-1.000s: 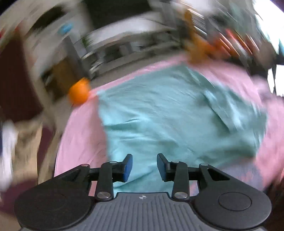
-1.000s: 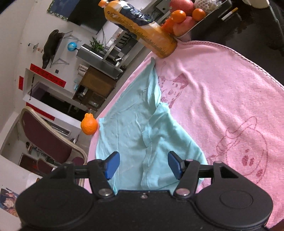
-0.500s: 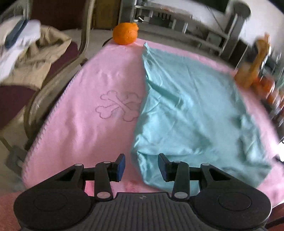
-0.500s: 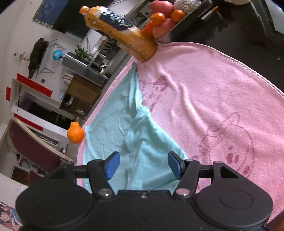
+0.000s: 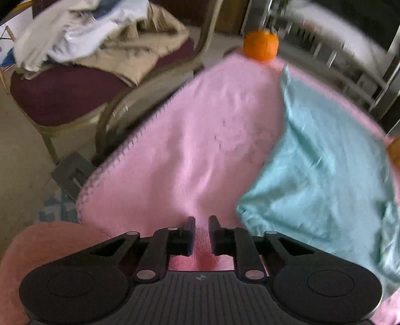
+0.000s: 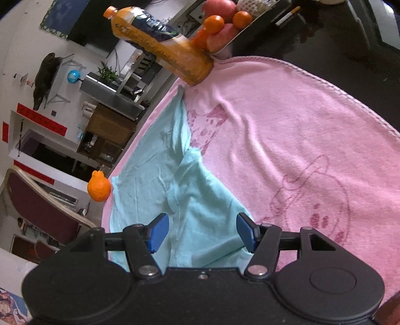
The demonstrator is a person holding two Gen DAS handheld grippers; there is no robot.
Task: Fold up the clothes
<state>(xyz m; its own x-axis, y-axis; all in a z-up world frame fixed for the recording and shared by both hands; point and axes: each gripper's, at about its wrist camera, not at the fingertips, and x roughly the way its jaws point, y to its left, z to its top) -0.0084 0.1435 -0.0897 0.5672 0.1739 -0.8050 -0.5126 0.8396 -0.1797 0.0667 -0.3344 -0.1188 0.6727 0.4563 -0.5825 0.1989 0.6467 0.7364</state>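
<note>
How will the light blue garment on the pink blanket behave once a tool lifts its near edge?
The light blue garment looks thin and creased, so it will probably drape limply rather than hold shape. Its overlapped layers may slide apart when lifted. The fleecy pink blanket beneath might grip and drag along slightly.

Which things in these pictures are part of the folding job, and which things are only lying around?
Part of the job:
- light blue garment, spread on the pink blanket
- left claw, nearly closed, over the blanket beside the garment
- right claw, open over the garment

Only lying around:
- orange fruit at the blanket's far edge
- orange drink bottle
- fruit tray
- chair with piled clothes
</note>
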